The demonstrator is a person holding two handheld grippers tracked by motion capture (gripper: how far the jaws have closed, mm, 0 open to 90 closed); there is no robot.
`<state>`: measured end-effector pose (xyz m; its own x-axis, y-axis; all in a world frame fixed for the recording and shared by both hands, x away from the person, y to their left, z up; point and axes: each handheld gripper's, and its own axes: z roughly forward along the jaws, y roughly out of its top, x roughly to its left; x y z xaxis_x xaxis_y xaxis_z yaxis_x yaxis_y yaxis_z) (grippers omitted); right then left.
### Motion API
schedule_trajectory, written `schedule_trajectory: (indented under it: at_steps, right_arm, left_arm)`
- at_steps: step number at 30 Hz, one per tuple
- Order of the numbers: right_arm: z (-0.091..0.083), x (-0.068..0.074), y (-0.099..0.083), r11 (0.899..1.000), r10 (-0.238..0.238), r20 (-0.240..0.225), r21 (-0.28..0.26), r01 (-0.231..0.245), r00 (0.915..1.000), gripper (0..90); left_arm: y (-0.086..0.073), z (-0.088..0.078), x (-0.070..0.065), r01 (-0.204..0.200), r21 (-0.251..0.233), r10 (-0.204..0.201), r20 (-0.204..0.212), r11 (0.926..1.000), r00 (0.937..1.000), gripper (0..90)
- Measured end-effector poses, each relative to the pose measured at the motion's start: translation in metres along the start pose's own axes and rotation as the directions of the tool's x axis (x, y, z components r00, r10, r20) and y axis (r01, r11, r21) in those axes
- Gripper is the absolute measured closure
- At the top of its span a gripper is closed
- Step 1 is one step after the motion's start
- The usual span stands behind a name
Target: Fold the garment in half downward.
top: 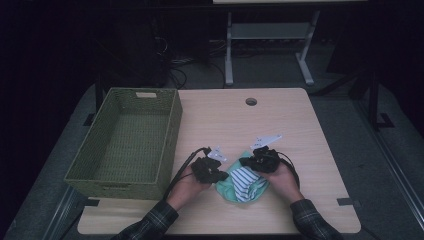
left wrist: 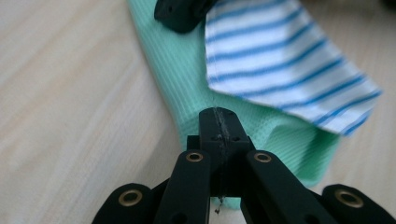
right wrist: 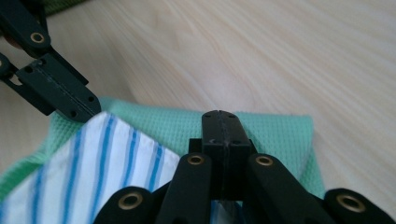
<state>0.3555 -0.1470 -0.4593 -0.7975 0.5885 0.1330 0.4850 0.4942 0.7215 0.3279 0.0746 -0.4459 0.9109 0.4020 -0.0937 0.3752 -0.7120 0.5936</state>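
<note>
Pale wooden table [top: 280, 120] bears a green cloth [top: 240, 186] with a blue-striped white panel, right of the wicker basket [top: 125, 140]; left gripper [top: 224, 175] and right gripper [top: 245, 162] both pinch its edges.

We wear dark plaid sleeves [top: 150, 222] that end at the wrists, one on each side of the striped cloth [top: 245, 182]. Our left gripper [top: 220, 174], left of that cloth, is black with a black cable [top: 181, 172] looping off it and a pale three-cornered plate [top: 218, 153] on top. Our right gripper [top: 243, 162], right of the cloth, carries a similar plate [top: 266, 140]. Up close, the jaws are matte black bars with brass-ringed pivots [left wrist: 194, 157] and small screw holes [right wrist: 215, 113] near the tips.
</note>
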Motion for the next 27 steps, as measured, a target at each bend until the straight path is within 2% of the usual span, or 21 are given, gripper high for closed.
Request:
schedule_trajectory:
  at_steps: [1, 2, 4, 6, 8, 9, 11, 14, 18, 22, 23, 27]
  right_arm:
    - [0.003, -0.001, -0.002, 1.0, -0.003, 0.005, 0.015, 0.003, 1.0, 89.9]
    - [0.005, -0.001, -0.002, 1.0, 0.0, 0.006, 0.025, 0.0, 1.0, 89.9]
    - [0.008, -0.001, -0.004, 0.999, -0.007, 0.011, 0.04, 0.007, 0.9999, 90.0]
    - [0.008, -0.002, -0.005, 0.999, 0.003, 0.006, 0.035, -0.003, 1.0, 90.0]
    - [0.007, -0.001, -0.005, 0.999, -0.003, 0.012, 0.034, 0.002, 0.9999, 89.9]
    - [0.004, -0.001, -0.005, 1.0, -0.013, 0.015, 0.015, 0.013, 0.9998, 89.9]
    - [-0.005, -0.002, -0.005, 1.0, -0.003, 0.016, -0.013, 0.003, 0.9999, 89.9]
    - [-0.02, -0.009, -0.006, 0.998, 0.014, 0.047, -0.054, -0.012, 0.9988, 89.9]
    - [-0.027, -0.023, -0.015, 0.998, 0.04, 0.076, -0.047, -0.037, 0.9963, 89.9]
    - [-0.023, -0.029, -0.018, 0.999, 0.042, 0.095, -0.025, -0.04, 0.9946, 89.9]
    - [-0.022, -0.03, -0.018, 0.999, 0.042, 0.101, -0.02, -0.04, 0.994, 89.9]
    - [-0.014, -0.033, -0.018, 0.999, 0.038, 0.105, 0.009, -0.04, 0.9938, 89.9]
  left_arm:
    - [0.0, 0.001, 0.0, -0.015, 0.016, 0.015, -0.006, 0.9998, 0.9999, 89.7]
    - [-0.001, 0.004, -0.001, 0.001, 0.011, -0.001, -0.009, 0.9999, 1.0, 89.7]
    - [-0.001, 0.005, -0.001, -0.007, 0.015, 0.007, -0.016, 0.9999, 0.9999, 89.7]
    - [-0.001, 0.005, -0.001, -0.026, 0.026, 0.027, -0.028, 0.9993, 0.9992, 89.8]
    - [0.0, 0.004, -0.002, -0.029, 0.022, 0.03, -0.031, 0.9993, 0.9991, 89.7]
    - [0.0, 0.002, -0.002, -0.021, 0.012, 0.022, -0.029, 0.9997, 0.9993, 89.6]
    - [0.0, -0.004, -0.002, -0.015, -0.013, 0.015, -0.022, 0.9998, 0.9997, 89.0]
    - [0.0, -0.014, -0.007, -0.009, -0.042, 0.009, -0.01, 0.9991, 0.9999, 88.4]
    - [-0.006, -0.02, -0.019, -0.021, -0.042, 0.022, 0.016, 0.9989, 0.9996, 89.4]
    - [-0.012, -0.015, -0.031, -0.032, -0.011, 0.032, 0.038, 0.9994, 0.9987, 89.5]
    - [-0.014, -0.012, -0.031, -0.042, 0.015, 0.042, 0.04, 0.999, 0.9983, 89.5]
    - [-0.018, -0.001, -0.032, -0.029, 0.042, 0.028, 0.031, 0.9987, 0.9991, 89.5]
